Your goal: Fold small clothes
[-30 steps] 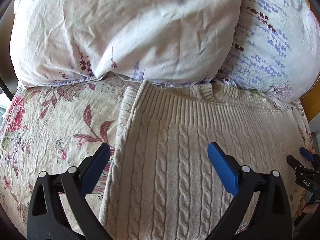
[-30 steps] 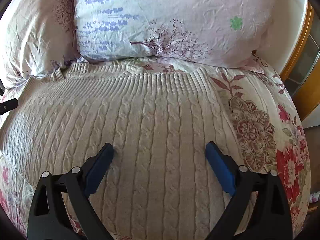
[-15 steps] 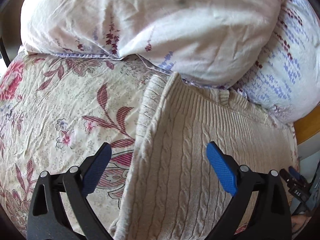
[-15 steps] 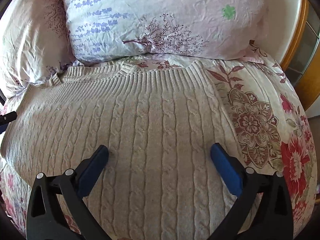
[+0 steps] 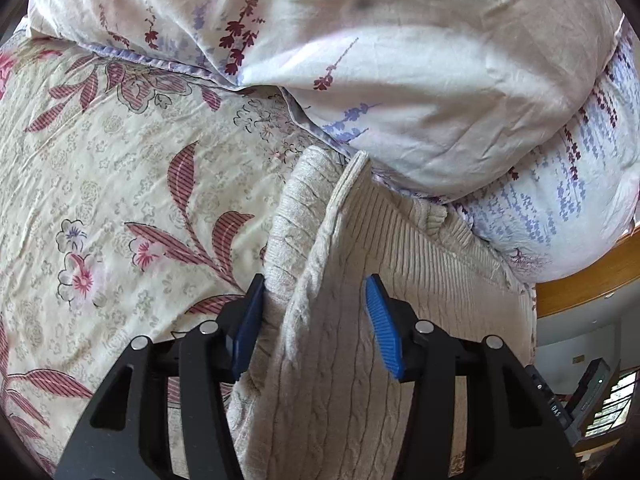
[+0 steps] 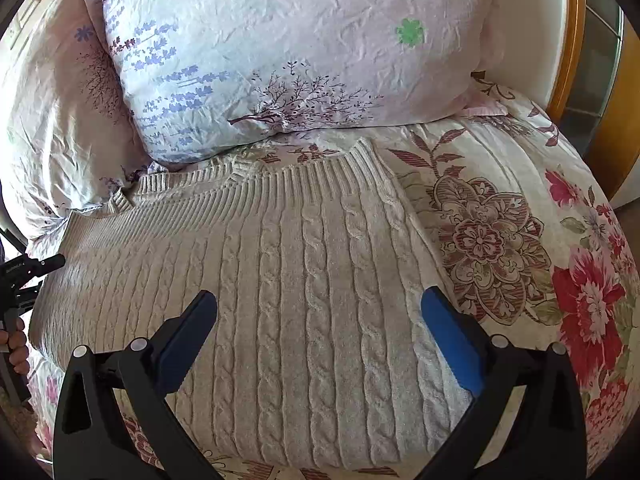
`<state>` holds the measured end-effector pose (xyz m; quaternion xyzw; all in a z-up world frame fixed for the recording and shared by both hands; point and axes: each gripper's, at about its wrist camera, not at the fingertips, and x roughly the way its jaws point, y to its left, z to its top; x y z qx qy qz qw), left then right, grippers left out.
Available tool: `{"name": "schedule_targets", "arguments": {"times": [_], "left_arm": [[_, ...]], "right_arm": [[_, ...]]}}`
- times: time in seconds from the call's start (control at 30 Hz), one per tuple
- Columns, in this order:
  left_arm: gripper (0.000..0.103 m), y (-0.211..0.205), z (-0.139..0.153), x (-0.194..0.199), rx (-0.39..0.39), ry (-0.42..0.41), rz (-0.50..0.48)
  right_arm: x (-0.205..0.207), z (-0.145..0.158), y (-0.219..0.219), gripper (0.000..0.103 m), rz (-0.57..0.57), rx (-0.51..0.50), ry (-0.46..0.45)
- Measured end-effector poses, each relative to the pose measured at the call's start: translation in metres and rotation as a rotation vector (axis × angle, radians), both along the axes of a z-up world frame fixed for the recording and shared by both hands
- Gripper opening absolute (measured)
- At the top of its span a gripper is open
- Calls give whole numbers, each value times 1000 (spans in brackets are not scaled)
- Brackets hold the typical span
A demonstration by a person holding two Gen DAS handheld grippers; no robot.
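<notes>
A cream cable-knit sweater (image 6: 304, 280) lies flat on the flowered bed cover, its ribbed hem near the pillows. In the left wrist view my left gripper (image 5: 316, 292) straddles the sweater's left edge (image 5: 312, 264), its jaws half closed around the raised fold, with cloth between the blue pads. My right gripper (image 6: 320, 304) is wide open and hovers over the sweater's right half, holding nothing. The left gripper also shows at the far left of the right wrist view (image 6: 24, 276).
Two flowered pillows (image 6: 288, 52) (image 5: 400, 60) lie against the sweater's far edge. The flowered bed cover (image 5: 100, 200) extends to the left and to the right (image 6: 520, 220). A wooden bed frame (image 6: 576, 40) stands at the far right.
My left gripper has moved left to the sweater's left edge and its jaws have narrowed around the fold. My right gripper has drawn back slightly and stays open.
</notes>
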<state>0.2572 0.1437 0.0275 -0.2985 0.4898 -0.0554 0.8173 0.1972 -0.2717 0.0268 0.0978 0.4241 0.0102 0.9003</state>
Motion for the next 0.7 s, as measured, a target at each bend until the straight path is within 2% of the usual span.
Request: {"name": "schedule_targets", "arguments": {"times": [0.13,0.23,0.33,0.5,0.7], "left_arm": [[26,14,-12,-3,-145,30,48],[17,19,-11,-10,-197,15,65],[14,18,5,-15,-259,-36,51],[13,-16,38,-11,-313,-108,-30],[12,-50,57,-2,-416,-126,-67]], "right_arm": [[1,-1,3,102,6,3,3],[1,0,2,102,6,7,3],[2,1,1,102,2,14,-1],[1,5,-2,102,0,35,-16],[-4,12,-9,102,4,64,-46]]}}
